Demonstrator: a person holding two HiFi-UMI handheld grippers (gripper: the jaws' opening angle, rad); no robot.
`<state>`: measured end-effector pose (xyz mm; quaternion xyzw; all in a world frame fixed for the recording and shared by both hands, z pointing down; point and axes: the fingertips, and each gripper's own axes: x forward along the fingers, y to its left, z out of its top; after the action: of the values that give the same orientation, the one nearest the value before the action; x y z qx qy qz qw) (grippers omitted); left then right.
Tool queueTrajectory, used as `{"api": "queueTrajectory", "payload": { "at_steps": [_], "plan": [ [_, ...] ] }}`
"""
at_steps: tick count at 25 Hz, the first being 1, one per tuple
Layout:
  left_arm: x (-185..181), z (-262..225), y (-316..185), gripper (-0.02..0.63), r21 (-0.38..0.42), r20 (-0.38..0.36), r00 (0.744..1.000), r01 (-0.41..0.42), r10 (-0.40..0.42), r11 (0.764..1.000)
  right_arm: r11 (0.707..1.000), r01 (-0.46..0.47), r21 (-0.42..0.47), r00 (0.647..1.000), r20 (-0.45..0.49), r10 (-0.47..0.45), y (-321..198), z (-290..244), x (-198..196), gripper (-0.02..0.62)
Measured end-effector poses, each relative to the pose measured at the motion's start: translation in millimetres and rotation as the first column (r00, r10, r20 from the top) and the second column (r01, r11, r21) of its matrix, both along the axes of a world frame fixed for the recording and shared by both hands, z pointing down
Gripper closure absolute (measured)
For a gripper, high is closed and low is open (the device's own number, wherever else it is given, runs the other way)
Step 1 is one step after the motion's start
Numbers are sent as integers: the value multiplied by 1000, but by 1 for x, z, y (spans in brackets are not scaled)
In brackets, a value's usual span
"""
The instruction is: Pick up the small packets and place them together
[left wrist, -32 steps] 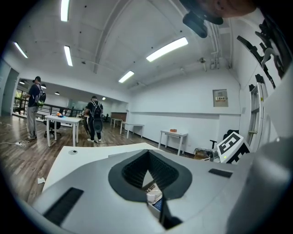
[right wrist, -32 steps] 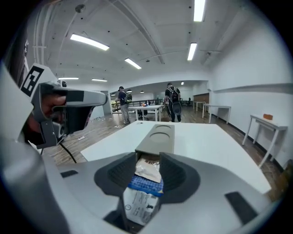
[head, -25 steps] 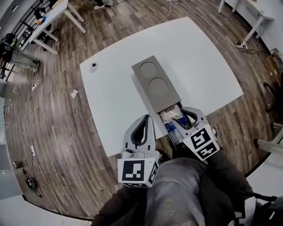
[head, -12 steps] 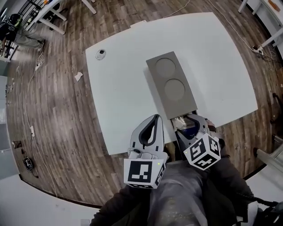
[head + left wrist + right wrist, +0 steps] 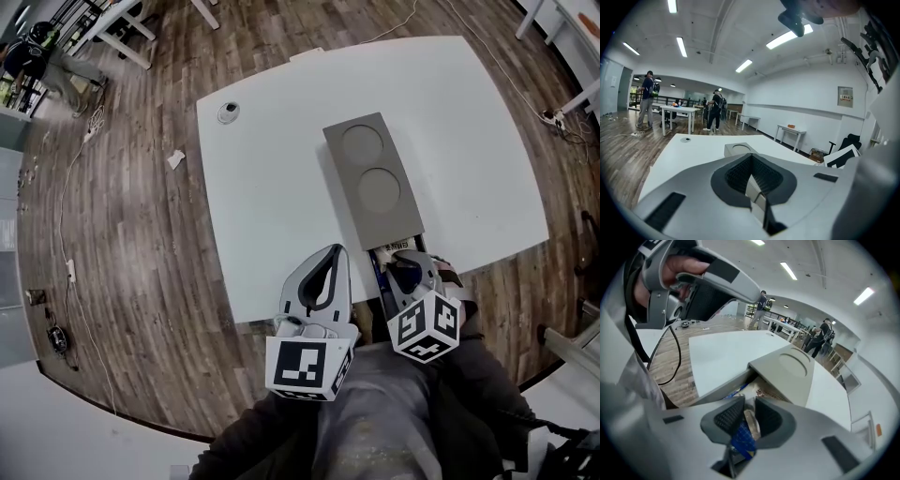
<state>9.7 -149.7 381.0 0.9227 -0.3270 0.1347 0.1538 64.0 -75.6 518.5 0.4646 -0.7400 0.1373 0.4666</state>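
Over the drawer (image 5: 717,389), right gripper (image 5: 749,409) fingers (image 5: 727,418), just closing, pinch a blue packet (image 5: 742,440) lengthwise along them

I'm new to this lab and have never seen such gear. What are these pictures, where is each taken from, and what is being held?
A person holds a hand-worked gripper in each hand; there is no robot arm. One picture looks down from a camera on their head; the other two come from cameras on each gripper, looking along its jaws. On the white table stands a grey box with its drawer pulled out. The right gripper is in the drawer; its jaws have just been closing and pinch a blue packet. The left gripper is shut and empty.
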Motion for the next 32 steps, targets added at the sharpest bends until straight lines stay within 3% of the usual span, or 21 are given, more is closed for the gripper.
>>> {"api": "queueTrajectory", "payload": {
  "at_steps": [3,19,26,32],
  "plan": [
    [-5,-7,7,612,16,-6,1000,-7,7,1000,1000,-12,6,1000,-3,12,7,-2,-6,541],
    [-15,-44,58,612,118,-92,988,-115,126,986,984,-129,121,991,-17,132,57,-42,-19,545],
    [-8,-56,50,612,141,-118,988,-84,101,986,974,-115,193,993,-7,119,34,-73,-5,545],
    [-8,-57,18,612,125,-111,994,1,13,992,974,-58,217,998,1,59,-18,-89,10,545]
  ]
}}
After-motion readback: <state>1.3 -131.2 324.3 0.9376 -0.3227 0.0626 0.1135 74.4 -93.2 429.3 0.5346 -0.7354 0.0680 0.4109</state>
